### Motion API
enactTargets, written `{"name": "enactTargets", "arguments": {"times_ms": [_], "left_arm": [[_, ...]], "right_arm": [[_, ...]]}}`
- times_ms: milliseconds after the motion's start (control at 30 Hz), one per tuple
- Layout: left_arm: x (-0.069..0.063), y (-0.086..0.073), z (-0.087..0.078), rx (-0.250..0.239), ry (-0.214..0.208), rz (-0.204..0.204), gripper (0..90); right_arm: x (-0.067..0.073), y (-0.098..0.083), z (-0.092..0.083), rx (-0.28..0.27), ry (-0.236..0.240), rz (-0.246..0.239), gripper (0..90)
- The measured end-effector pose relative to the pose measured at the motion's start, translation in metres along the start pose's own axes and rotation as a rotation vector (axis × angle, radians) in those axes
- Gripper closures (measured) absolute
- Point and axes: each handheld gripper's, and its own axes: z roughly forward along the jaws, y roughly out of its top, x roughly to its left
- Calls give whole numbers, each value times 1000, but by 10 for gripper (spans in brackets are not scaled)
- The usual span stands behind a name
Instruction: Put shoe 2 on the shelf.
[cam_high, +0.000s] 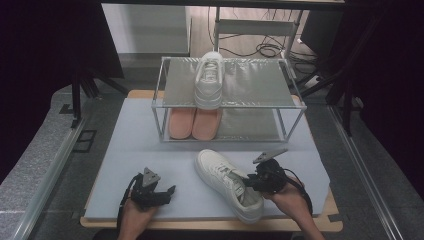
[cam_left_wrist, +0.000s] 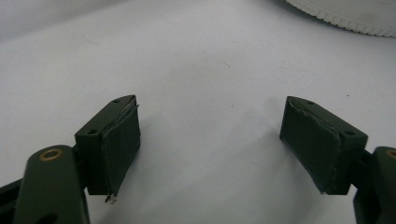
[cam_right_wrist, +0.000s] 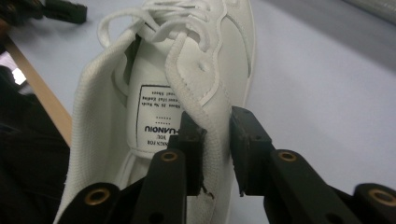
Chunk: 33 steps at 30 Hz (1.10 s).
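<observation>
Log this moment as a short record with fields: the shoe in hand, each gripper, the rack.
shoe in hand: white sneaker lying on the grey mat
right gripper: jaws astride the sneaker's collar edge, one inside, one outside; a full clamp is unclear
left gripper: open, nothing between its jaws, over the mat
rack: second white sneaker on top shelf, pink pair on lower shelf

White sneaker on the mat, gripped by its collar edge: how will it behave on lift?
The white sneaker is pinched by the right hand-held gripper on one side wall of the padded collar, so it will probably hang tilted. The fabric edge looks soft and may fold. It likely weighs little; loose laces could dangle.
</observation>
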Motion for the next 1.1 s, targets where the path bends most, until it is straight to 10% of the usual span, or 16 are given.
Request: {"name": "enactTargets", "arguments": {"times_ms": [567, 1100], "left_arm": [[0, 0, 0, 3, -1, 4, 201], [0, 0, 0, 0, 0, 0, 201]], "right_arm": [[-32, -7, -14, -65, 233, 259, 800], [-37, 2, -42, -124, 286, 305, 798]]}}
